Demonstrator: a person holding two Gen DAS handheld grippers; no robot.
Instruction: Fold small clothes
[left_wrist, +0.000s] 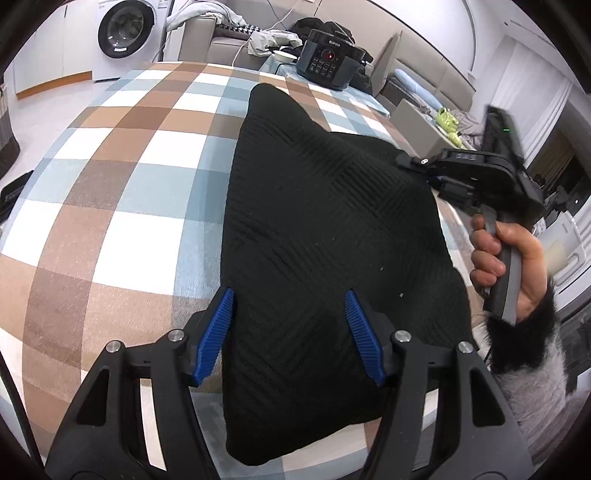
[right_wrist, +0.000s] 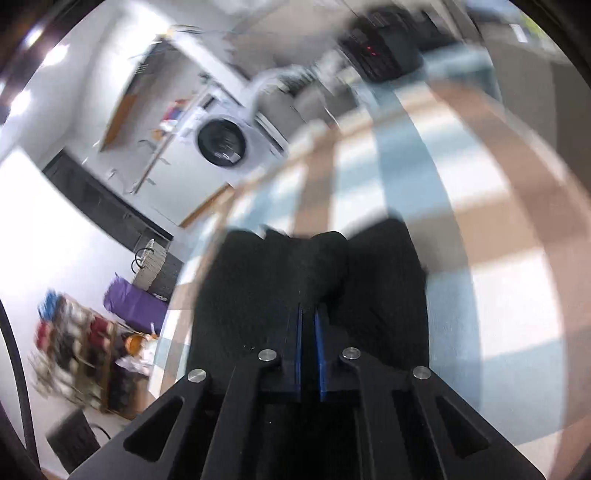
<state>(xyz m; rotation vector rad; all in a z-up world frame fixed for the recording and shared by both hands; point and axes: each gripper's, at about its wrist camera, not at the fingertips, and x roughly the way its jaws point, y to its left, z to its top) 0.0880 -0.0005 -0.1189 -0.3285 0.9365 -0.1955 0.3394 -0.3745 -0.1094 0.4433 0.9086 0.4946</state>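
Left wrist view: I am holding my left gripper spread over the black garment, which is lying on the checked tablecloth; my right gripper is pinching the cloth's far right corner, jaws pressed together.

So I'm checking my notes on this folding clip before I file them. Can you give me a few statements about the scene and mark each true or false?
1. The black garment lies on a checked cloth. True.
2. The left gripper is clamped shut on the garment. False: its fingers stand apart over it.
3. The right gripper has its fingers closed on black fabric. True.
4. A red kettle stands at the table's far end. False: a dark cooker stands there.
5. A washing machine stands in the background. True.
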